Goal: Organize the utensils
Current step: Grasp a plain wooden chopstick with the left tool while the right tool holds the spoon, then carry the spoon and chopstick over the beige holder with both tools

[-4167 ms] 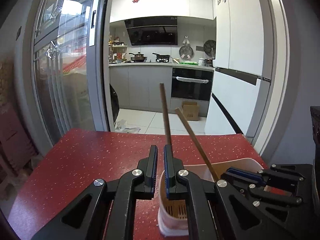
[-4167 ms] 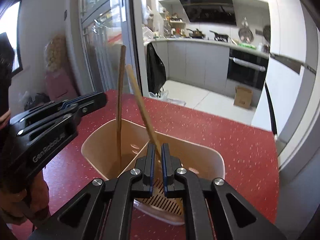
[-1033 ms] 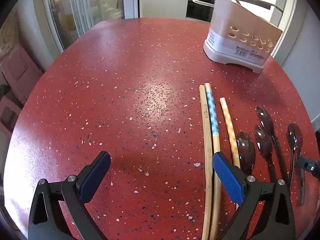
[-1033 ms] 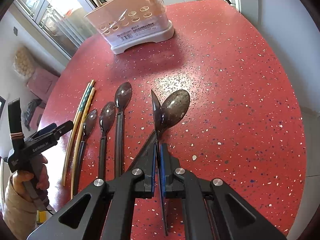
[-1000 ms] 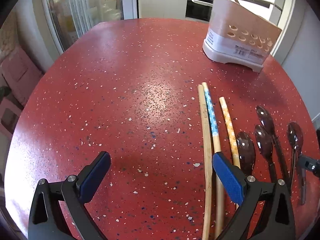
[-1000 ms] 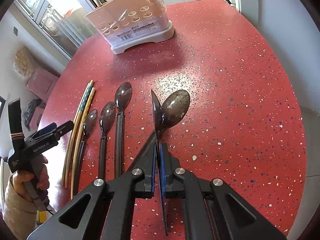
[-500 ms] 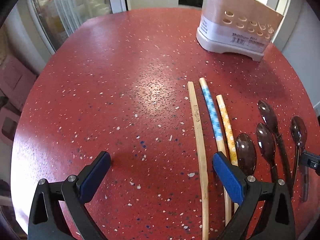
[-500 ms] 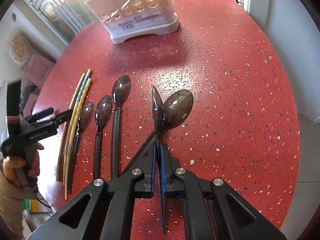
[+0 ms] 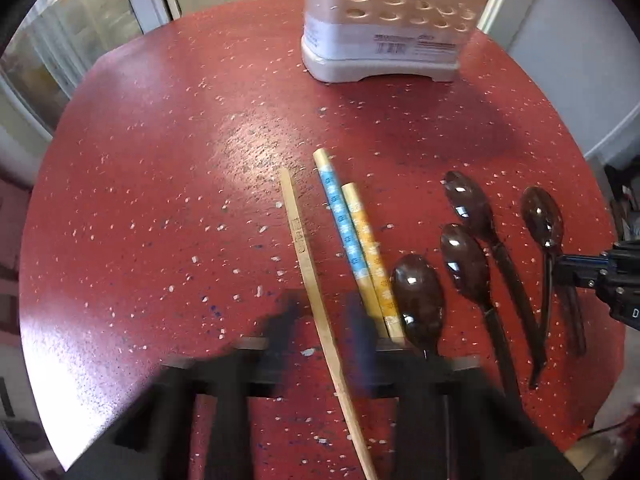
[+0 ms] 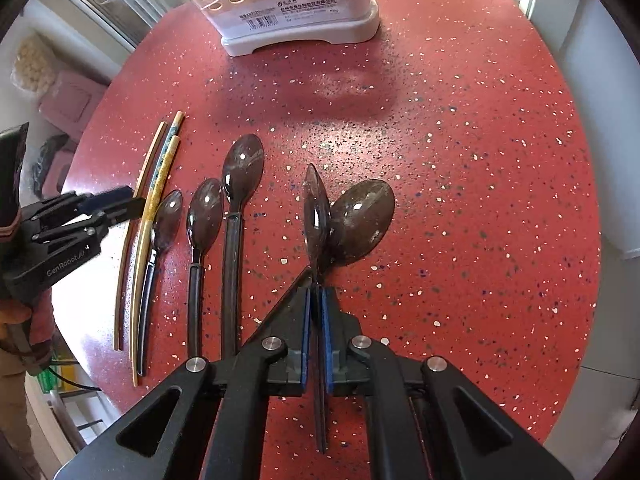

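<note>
A plain wooden chopstick (image 9: 310,264) on the red speckled table (image 9: 160,160) is straddled by the blurred left gripper (image 9: 320,324), whose jaws have just been closing. A dark translucent plastic spoon (image 10: 316,216) is clamped on edge by the steeply down-tilted right gripper (image 10: 316,320). "GenRobot.AI" is printed on the left gripper.

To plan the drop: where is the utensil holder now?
The utensil holder stands at the table's far edge, top centre in both wrist views, beyond the chopsticks and spoons.
</note>
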A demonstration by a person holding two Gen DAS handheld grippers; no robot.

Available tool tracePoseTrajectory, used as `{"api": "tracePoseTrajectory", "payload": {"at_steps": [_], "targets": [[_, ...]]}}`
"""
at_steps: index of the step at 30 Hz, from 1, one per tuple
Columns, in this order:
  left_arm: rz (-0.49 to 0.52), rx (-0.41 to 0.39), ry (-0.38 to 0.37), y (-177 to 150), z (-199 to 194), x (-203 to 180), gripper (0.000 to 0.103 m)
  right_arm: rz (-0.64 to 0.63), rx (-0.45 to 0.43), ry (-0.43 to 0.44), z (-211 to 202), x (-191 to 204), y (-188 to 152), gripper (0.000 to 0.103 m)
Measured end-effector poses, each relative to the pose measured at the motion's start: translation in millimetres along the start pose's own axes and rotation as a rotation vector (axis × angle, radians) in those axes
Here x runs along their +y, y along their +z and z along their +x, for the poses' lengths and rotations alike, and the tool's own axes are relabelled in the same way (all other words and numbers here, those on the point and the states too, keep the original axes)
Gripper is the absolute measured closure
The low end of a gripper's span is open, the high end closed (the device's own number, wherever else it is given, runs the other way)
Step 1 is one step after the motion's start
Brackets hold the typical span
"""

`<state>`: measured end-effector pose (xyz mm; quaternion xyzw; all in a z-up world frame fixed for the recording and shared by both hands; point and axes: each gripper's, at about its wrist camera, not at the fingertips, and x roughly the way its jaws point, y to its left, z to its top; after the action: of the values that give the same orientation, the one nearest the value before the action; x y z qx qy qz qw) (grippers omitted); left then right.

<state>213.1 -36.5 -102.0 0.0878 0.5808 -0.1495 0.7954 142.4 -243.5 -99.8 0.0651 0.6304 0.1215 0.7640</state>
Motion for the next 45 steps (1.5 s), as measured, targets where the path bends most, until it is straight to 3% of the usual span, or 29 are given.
{"api": "tracePoseTrajectory", "payload": {"at_steps": [4, 14, 21, 35, 45], "targets": [[-0.125, -0.092, -0.097, -12, -8, 5, 0.068, 0.005, -0.020, 0.043, -2, -2, -11, 0.099], [-0.197, -0.340, -0.075, -58, -60, -4, 0.068, -0.021, -0.159, 0.118, -30, -1, -38, 0.099], [-0.238, -0.465, -0.089, -63, -101, -10, 0.068, -0.047, -0.273, 0.135, -62, 0, -52, 0.099], [-0.224, -0.566, -0.068, -51, -140, -20, 0.068, -0.030, -0.378, 0.163, -101, -8, -38, 0.099], [-0.187, -0.609, -0.083, -16, -155, -24, 0.068, -0.038, -0.408, 0.191, -119, -8, -9, 0.099]]}}
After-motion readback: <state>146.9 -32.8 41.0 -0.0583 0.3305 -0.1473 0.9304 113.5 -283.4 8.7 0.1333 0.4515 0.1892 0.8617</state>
